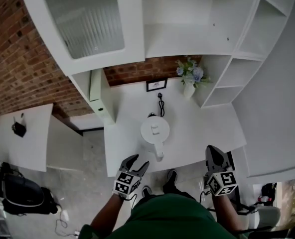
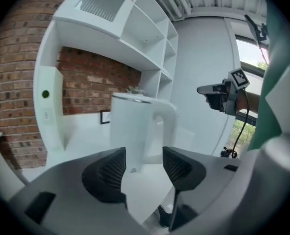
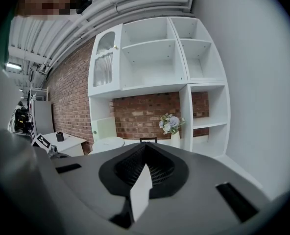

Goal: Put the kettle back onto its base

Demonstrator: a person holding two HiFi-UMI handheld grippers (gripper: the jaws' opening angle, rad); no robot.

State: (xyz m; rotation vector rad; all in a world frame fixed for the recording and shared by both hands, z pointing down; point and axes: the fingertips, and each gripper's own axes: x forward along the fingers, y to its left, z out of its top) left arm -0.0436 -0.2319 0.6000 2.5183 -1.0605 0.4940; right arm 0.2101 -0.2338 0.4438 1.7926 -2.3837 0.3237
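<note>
The left claw (image 2: 144, 159) stands wide open with nothing between its pads. It is aimed at the white kettle (image 2: 135, 131), which stands upright just beyond it, near the near edge of the desk (image 1: 197, 128), with its handle (image 2: 169, 126) turned to the near side. The right claw (image 3: 145, 163) is clenched on nothing, off to the right. The kettle looks stiff and smooth, likely slippery at the wall and heavy if filled, so the loop handle, gripped high, seems the surest hold; whether its base lies beneath it I cannot tell.
</note>
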